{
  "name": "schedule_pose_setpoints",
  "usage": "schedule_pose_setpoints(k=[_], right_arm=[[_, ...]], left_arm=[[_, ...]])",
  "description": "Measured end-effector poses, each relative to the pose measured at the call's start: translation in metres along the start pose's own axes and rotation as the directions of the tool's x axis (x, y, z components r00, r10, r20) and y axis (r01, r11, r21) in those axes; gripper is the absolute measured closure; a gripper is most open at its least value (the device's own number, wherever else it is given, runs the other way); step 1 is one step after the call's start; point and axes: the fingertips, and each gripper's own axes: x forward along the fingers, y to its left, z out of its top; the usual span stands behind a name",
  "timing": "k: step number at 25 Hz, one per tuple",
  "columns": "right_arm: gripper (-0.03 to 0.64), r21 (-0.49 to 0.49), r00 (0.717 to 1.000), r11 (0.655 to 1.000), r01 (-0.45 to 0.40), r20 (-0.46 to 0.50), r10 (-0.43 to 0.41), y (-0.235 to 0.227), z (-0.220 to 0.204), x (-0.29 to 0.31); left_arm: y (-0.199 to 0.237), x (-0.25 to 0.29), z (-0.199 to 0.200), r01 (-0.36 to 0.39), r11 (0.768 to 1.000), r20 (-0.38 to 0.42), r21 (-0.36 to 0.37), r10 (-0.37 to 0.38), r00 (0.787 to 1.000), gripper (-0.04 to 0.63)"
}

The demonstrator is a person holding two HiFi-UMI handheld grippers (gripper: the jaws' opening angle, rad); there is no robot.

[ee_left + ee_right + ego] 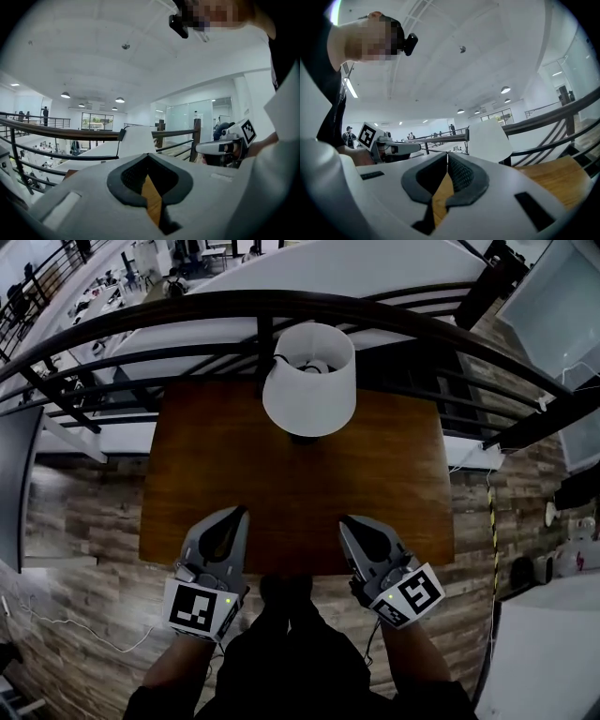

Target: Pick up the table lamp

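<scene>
The table lamp (309, 381) has a white drum shade and a dark base, and stands at the far middle of the wooden table (197, 484). Both grippers hover over the table's near edge, well short of the lamp. My left gripper (240, 513) is shut with nothing in it, and my right gripper (345, 521) is shut and empty too. In the left gripper view the lamp shade (136, 140) rises beyond the closed left gripper (149, 157). In the right gripper view the lamp shade (490, 136) stands ahead and to the right of the closed right gripper (447, 156).
A dark curved railing (169, 320) runs just behind the table and the lamp, with a drop to a lower floor beyond. A cable (281, 360) leads from the lamp toward the railing. Wood plank floor (84, 521) surrounds the table.
</scene>
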Motion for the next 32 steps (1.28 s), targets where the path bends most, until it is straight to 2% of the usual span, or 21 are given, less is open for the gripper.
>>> schedule_pose_setpoints(k=[9, 15, 25, 32], right_arm=[[0.601, -0.029, 0.999, 0.999, -0.026, -0.04, 0.025, -0.086, -0.054, 0.045], [0.601, -0.015, 0.997, 1.0, -0.02, -0.071, 0.019, -0.118, -0.099, 0.081], [0.6, -0.038, 0.997, 0.999, -0.007, -0.075, 0.004, -0.152, -0.138, 0.143], [0.598, -0.031, 0.998, 0.999, 0.042, -0.047, -0.043, -0.196, -0.153, 0.164]], left_arm=[[0.016, 0.095, -0.043, -0.016, 1.0, -0.039, 0.0, 0.016, 0.999, 0.591], [0.029, 0.139, -0.075, -0.013, 1.0, -0.04, -0.016, 0.013, 0.999, 0.591], [0.051, 0.181, -0.128, -0.025, 0.999, -0.066, -0.03, 0.023, 0.998, 0.591], [0.068, 0.21, -0.138, -0.049, 0.998, -0.042, -0.045, 0.047, 0.998, 0.591]])
